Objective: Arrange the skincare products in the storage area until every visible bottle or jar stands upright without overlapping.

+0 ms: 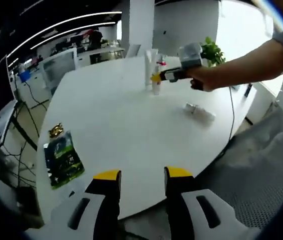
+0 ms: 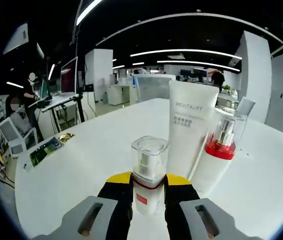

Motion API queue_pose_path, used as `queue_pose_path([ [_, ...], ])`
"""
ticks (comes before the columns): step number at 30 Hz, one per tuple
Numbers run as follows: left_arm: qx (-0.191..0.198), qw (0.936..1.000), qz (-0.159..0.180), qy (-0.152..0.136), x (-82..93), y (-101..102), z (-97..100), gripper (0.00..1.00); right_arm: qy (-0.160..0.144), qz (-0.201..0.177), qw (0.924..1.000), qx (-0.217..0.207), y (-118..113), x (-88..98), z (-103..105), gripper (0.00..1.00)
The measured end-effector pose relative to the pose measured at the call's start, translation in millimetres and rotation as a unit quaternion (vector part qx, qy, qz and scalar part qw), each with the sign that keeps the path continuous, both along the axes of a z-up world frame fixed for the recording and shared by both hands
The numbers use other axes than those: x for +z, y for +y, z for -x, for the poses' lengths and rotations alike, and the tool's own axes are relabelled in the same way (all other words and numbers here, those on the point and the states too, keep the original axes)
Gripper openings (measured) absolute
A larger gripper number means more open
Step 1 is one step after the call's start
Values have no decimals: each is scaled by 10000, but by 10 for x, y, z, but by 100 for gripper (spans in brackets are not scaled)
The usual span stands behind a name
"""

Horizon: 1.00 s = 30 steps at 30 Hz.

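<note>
While upright beside the tube (image 2: 190, 127), small bottle (image 2: 148, 172) between right tool (image 2: 148, 186) tips.

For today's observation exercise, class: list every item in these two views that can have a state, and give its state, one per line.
Left hand-held gripper: open, holding nothing.
Right hand-held gripper: shut on small pump bottle.
Small pump bottle: upright, clear cap on.
White tube: standing upright.
Red-collared pump bottle: upright, leaning slightly, capped.
White item: lying flat on the table.
Green packet: lying flat near the table edge.
</note>
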<state>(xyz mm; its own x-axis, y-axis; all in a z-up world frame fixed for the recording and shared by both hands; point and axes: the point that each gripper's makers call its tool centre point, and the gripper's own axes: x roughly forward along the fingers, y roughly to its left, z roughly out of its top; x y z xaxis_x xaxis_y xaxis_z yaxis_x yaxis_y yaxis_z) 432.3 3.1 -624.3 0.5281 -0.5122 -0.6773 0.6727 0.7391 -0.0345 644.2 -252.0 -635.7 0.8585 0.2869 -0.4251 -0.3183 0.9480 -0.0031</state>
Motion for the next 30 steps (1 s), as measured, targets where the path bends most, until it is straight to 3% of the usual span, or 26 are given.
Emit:
queue_pose_path([
  [9, 218, 9992, 330, 114, 31, -27, -23, 35, -86, 132, 9999, -27, -60, -33, -91, 16],
  [18, 264, 9989, 349, 169, 26, -18, -22, 32, -252, 205, 9994, 121, -44, -201, -61, 16],
  [23, 257, 9990, 300, 202, 3, -10, -11, 32, -530, 344, 9971, 419, 23, -147, -75, 16],
  [30, 239, 9989, 288, 285, -18, -16, 7, 29, -497, 185, 9984, 174, -57, -158, -48, 17],
])
